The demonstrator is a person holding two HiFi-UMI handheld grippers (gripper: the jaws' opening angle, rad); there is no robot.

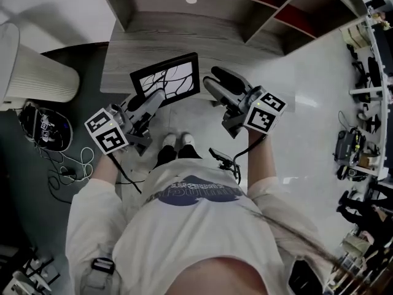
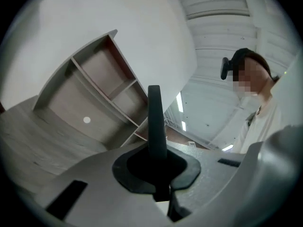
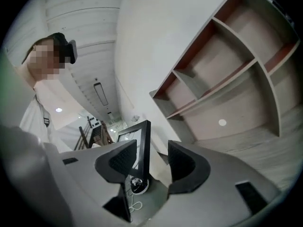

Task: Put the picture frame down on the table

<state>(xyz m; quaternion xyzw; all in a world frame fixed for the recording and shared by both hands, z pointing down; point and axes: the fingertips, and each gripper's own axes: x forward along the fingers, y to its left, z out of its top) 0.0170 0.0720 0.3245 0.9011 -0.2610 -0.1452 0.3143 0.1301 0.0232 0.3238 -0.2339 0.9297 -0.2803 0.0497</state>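
The picture frame (image 1: 167, 77), black-rimmed with a white branch print, hangs tilted over the front edge of the grey wooden table (image 1: 153, 35). My left gripper (image 1: 158, 98) is shut on its lower left edge. In the left gripper view the frame (image 2: 155, 119) shows as a thin dark slab pinched in the left gripper (image 2: 156, 167). My right gripper (image 1: 215, 80) is open beside the frame's right side. In the right gripper view the frame's edge (image 3: 142, 148) stands in the gap of the right gripper (image 3: 151, 163), close to the left pad, with the right pad apart from it.
A shelf unit (image 1: 258, 8) with red-backed compartments rises behind the table. A white ribbed cylinder (image 1: 37, 72) and a tangle of cables (image 1: 49, 134) lie on the dark floor at left. Racks of equipment (image 1: 368, 109) line the right side.
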